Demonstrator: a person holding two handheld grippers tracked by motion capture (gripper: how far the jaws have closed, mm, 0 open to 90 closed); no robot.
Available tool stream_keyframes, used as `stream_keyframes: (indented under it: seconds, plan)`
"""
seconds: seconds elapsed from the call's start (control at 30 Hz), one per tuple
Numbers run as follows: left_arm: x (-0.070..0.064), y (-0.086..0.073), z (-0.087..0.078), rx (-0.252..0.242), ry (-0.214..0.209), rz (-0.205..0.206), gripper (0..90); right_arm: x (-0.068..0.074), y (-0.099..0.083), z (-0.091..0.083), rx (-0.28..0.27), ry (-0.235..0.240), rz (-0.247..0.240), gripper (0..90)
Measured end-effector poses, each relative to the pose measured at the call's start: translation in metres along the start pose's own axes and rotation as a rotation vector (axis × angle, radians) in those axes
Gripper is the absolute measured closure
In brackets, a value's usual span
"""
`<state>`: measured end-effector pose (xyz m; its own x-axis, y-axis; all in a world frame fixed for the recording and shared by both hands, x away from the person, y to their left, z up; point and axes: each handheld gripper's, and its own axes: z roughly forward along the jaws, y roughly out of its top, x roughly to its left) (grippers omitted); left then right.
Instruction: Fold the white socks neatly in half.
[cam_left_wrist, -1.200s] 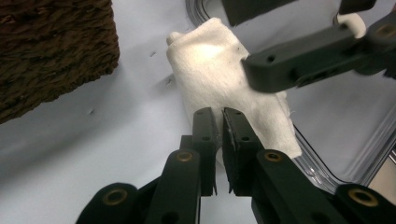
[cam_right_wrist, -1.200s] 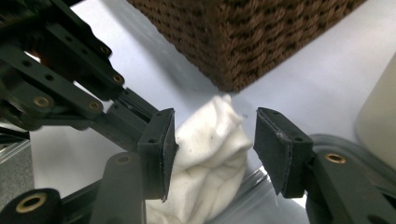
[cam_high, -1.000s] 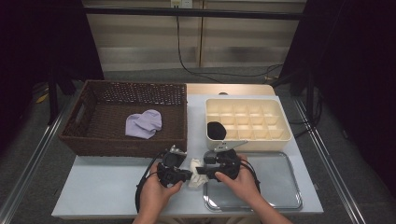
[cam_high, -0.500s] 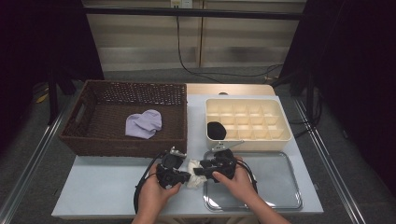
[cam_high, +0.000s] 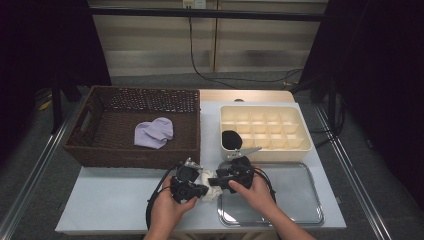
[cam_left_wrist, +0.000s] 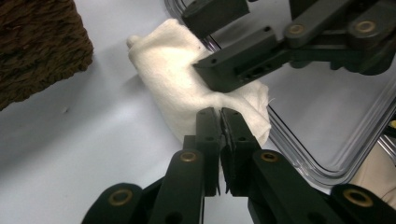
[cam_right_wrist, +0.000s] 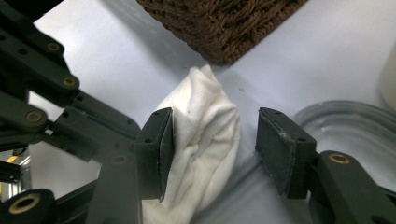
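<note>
While the white cloth (cam_left_wrist: 187, 88) lies bunched on the pale tabletop (cam_high: 115, 195), partly over the near left rim of the clear tray (cam_high: 300, 200), both grippers meet at it. Seen in the left gripper view, the left gripper (cam_left_wrist: 220, 114) has its jaws pressed together on a fold at the cloth's edge, pinching the fabric. Seen in the right gripper view, the right gripper (cam_right_wrist: 215, 149) has its jaws spread wide around the cloth's middle: one jaw touches the fabric, the other stands apart from it. From the high view, the two hands come in from the near edge, and the cloth sits between the grippers, just in front of the brown wicker basket (cam_high: 150, 155). A lilac sock (cam_high: 154, 132) lies inside that basket. Behind the tray stands a cream divided box (cam_high: 295, 145), with a black item (cam_high: 230, 139) in its near left compartment.
</note>
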<state>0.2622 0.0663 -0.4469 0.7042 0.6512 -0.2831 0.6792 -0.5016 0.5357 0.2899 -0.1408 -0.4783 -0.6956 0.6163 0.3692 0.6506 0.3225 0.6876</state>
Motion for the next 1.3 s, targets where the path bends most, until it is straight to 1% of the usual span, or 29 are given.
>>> stream_keyframes:
  seconds: [0.1, 0.13, 0.2, 0.27, 0.37, 0.47, 0.57, 0.67, 0.7, 0.73, 0.77, 0.8, 0.83, 0.87, 0.9, 0.93, 1.0, 1.03, 1.13, 1.23, 1.27, 1.3]
  plan:
    - [-0.001, 0.000, 0.000, 0.003, -0.003, 0.003, 86.1, 0.000, -0.004, -0.004, -0.002, 0.006, 0.013, 46.9]
    - [-0.001, 0.000, 0.000, 0.004, -0.003, 0.005, 86.2, 0.001, -0.005, -0.005, -0.003, 0.007, 0.016, 48.8]
    - [-0.002, 0.000, 0.001, 0.008, 0.002, 0.006, 86.2, 0.002, -0.006, -0.003, 0.004, 0.028, 0.017, 55.3]
    - [-0.001, 0.000, 0.001, 0.008, 0.008, 0.005, 86.1, 0.003, -0.007, 0.001, 0.009, 0.041, 0.025, 58.2]
    - [0.001, 0.000, 0.000, 0.005, 0.007, 0.003, 86.0, 0.000, -0.008, 0.005, 0.000, 0.068, 0.061, 62.1]
    - [0.001, 0.001, 0.000, 0.005, 0.010, 0.007, 85.6, -0.003, -0.009, 0.006, -0.002, 0.086, 0.112, 65.6]
    - [0.003, 0.001, -0.002, 0.004, 0.022, 0.002, 84.6, -0.006, -0.009, 0.006, 0.001, 0.102, 0.141, 68.0]
    - [0.005, 0.001, -0.004, 0.002, 0.051, -0.007, 84.6, -0.009, -0.010, 0.007, -0.008, 0.126, 0.171, 69.9]
    - [0.007, 0.001, -0.005, 0.005, 0.050, -0.010, 84.6, -0.009, -0.009, 0.007, -0.006, 0.130, 0.175, 70.5]
    - [0.008, 0.001, -0.005, 0.003, 0.051, -0.015, 84.6, -0.009, -0.009, 0.008, -0.003, 0.137, 0.163, 70.8]
    - [0.008, 0.001, -0.005, 0.002, 0.052, -0.018, 84.6, -0.009, -0.008, 0.008, -0.001, 0.139, 0.161, 71.1]
    - [0.008, 0.001, -0.005, 0.002, 0.047, -0.015, 84.6, -0.009, -0.006, 0.009, 0.004, 0.146, 0.150, 71.5]
    - [0.007, 0.002, -0.004, 0.005, 0.051, -0.013, 84.4, -0.008, -0.005, 0.010, 0.010, 0.150, 0.146, 71.7]
    - [0.007, 0.002, -0.004, 0.005, 0.052, -0.010, 84.2, -0.007, -0.004, 0.011, 0.011, 0.151, 0.139, 71.7]
    - [0.007, 0.002, -0.004, 0.000, 0.048, -0.015, 84.1, -0.006, -0.003, 0.012, 0.009, 0.147, 0.142, 71.1]
    - [0.007, 0.002, -0.004, 0.000, 0.044, -0.014, 84.0, -0.005, -0.002, 0.012, 0.009, 0.135, 0.138, 70.1]
    - [0.007, 0.001, -0.003, 0.000, 0.040, -0.016, 84.0, -0.001, -0.001, 0.010, 0.013, 0.103, 0.094, 65.5]
    - [0.006, 0.001, -0.003, 0.000, 0.038, -0.010, 84.0, 0.000, 0.000, 0.009, 0.012, 0.088, 0.086, 61.5]
    - [0.005, 0.001, -0.003, -0.009, 0.037, -0.009, 84.0, -0.002, 0.000, 0.004, 0.019, 0.070, 0.094, 54.0]
    - [0.004, 0.002, -0.002, -0.006, 0.038, -0.006, 83.9, -0.002, 0.000, -0.001, 0.012, 0.059, 0.111, 51.6]
    - [0.004, 0.002, -0.002, -0.002, 0.039, 0.000, 83.9, -0.001, -0.001, -0.002, 0.015, 0.052, 0.117, 51.5]
    - [0.004, 0.002, -0.001, -0.005, 0.040, -0.003, 83.9, 0.000, -0.001, -0.002, 0.028, 0.048, 0.122, 52.3]
